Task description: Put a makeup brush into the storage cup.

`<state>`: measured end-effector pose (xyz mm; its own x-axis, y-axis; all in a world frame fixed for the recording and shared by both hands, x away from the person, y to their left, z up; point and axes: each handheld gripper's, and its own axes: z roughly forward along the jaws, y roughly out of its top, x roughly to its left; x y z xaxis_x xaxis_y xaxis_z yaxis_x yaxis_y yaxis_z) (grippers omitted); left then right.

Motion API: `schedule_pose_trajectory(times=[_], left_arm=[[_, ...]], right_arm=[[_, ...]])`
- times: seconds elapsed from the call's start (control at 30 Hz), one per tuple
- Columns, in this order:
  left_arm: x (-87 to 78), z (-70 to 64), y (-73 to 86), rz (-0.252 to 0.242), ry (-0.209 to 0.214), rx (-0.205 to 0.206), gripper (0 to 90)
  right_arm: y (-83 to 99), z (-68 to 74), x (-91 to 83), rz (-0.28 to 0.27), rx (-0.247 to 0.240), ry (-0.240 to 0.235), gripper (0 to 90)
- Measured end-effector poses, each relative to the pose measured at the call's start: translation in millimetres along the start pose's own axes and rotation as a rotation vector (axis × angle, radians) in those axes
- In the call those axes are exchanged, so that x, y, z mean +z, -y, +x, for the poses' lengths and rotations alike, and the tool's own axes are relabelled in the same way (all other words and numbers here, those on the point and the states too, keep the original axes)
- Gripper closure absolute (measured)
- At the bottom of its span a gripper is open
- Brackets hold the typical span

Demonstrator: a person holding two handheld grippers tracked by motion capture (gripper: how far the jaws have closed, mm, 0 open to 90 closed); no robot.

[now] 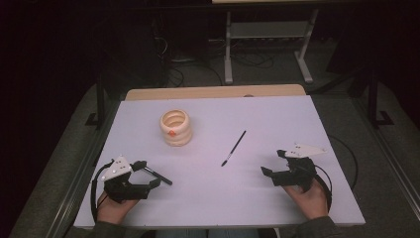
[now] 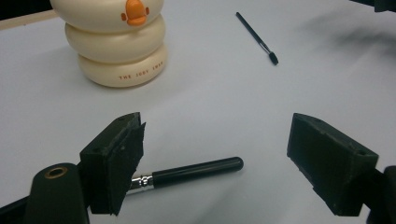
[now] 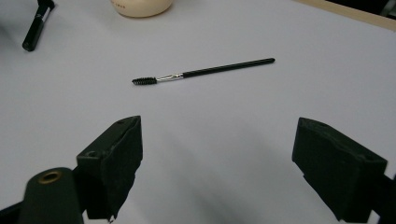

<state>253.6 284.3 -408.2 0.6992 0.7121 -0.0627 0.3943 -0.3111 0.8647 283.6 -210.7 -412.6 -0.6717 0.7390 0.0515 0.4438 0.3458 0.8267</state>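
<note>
Near the table's (image 1: 297, 119) left edge, the left gripper (image 1: 148, 174) gapes around a thick brush (image 2: 196, 171), ungrasped; the right gripper (image 1: 275, 162) waits wide, the thin brush (image 1: 234, 147) and cream holder (image 1: 175, 128) untouched.

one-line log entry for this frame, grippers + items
left gripper: open, thick brush between jaws, on table | right gripper: open, empty | spoolie brush: loose mid-table | cream ringed holder: upright
</note>
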Motion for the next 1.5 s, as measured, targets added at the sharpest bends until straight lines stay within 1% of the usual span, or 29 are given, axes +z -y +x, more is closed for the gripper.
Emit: schedule_pose_trajectory(times=[0.03,0.13,0.27,0.33,0.47,0.63,0.67,0.73,0.9,1.1,1.23,1.27,1.3,1.33,1.43,1.47,1.5], left_arm=[[0.4,-0.1,0.0,-0.002,0.001,-0.004,18.1],[1.2,0.1,0.1,-0.002,0.003,-0.002,18.1],[0.9,0.7,-0.6,-0.004,0.006,-0.001,18.1],[0.1,1.0,-0.6,-0.009,0.007,-0.004,18.1],[-2.0,1.0,-0.5,-0.017,0.003,-0.005,18.1],[-3.3,-1.5,-1.9,-0.015,0.006,0.009,18.1],[-3.9,-2.0,-2.2,-0.016,0.005,0.008,18.1],[-4.2,-1.9,-2.2,-0.018,0.005,0.008,18.1],[-5.4,0.5,-2.1,-0.021,0.005,0.005,18.1],[-7.6,3.6,-2.9,-0.023,0.005,0.008,18.2],[-10.7,6.1,-3.7,-0.03,0.006,-0.001,18.3],[-11.9,7.1,-4.5,-0.027,0.003,0.007,18.4],[-12.6,7.3,-5.5,-0.028,0.003,0.006,18.5],[-13.2,7.8,-6.7,-0.029,0.006,0.01,18.5],[-15.2,9.9,-10.2,-0.017,0.004,0.041,18.8],[-14.9,10.9,-11.6,-0.016,0.013,0.044,19.3],[-14.8,12.6,-13.1,-0.003,0.014,0.056,19.3]], right_arm=[[0.1,-0.4,-0.5,-0.003,-0.005,0.001,15.1],[0.5,-1.5,-1.0,-0.008,0.001,0.004,15.1],[1.0,-3.0,-0.1,0.0,0.013,0.002,15.2],[0.9,-2.1,0.2,0.004,0.014,0.008,15.2],[0.3,-1.1,1.0,-0.003,0.01,0.0,15.1],[-1.6,3.7,0.4,-0.002,0.002,0.0,15.2],[-1.8,4.2,0.4,-0.007,-0.006,0.0,15.2],[-1.9,5.4,0.4,-0.004,-0.005,-0.002,15.2],[-1.7,6.7,2.3,0.007,0.0,-0.007,15.2],[-1.8,7.8,2.1,0.01,-0.018,-0.011,15.1],[-1.9,8.9,3.3,0.011,-0.005,-0.018,15.1],[-1.8,9.5,3.9,0.013,-0.003,-0.02,15.1],[-2.1,9.6,4.4,0.015,-0.01,-0.02,15.1],[-2.6,10.4,4.2,0.019,-0.005,-0.018,15.1],[-4.4,11.0,2.7,0.004,-0.016,-0.014,15.1],[-5.1,11.5,1.6,0.006,-0.011,-0.012,15.1],[-5.6,11.8,0.8,0.0,-0.009,-0.011,15.1]])
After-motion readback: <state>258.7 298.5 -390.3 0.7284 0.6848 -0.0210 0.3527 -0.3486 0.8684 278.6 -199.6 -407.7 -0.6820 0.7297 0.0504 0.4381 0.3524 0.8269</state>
